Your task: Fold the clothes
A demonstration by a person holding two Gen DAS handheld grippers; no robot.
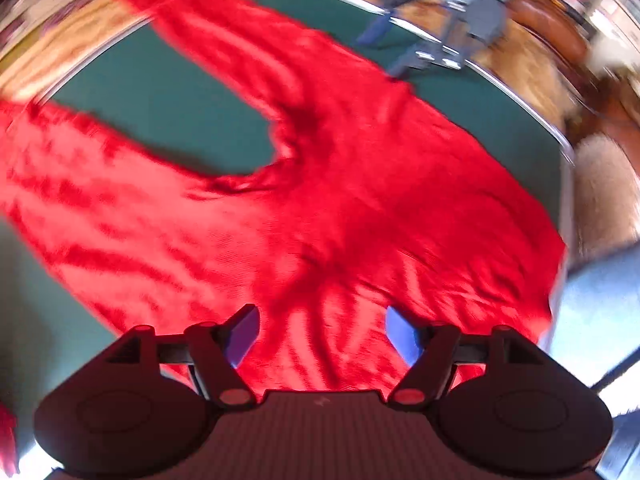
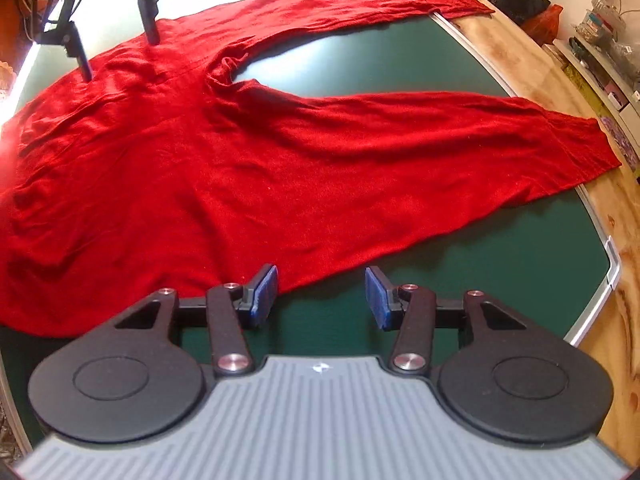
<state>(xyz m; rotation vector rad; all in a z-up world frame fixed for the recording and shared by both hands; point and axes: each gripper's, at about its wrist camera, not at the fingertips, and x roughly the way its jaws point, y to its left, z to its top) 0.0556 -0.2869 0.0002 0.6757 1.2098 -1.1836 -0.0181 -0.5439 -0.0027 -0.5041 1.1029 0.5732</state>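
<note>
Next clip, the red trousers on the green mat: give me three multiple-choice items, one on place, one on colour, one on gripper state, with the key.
1. Where is the left gripper in the right wrist view?
A. over the waist end of the red trousers
B. beside a leg cuff
C. off the wooden table

2. What colour are the pads on the right gripper?
A. red
B. blue
C. white

3. How do the right gripper's jaws stand?
A. shut on cloth
B. shut on nothing
C. open, with the green mat showing between them

Key: A, its fingers come down on the wide end, away from both legs; B, both pads show blue; C, a wide gap parts the pads, and nothing is held.
</note>
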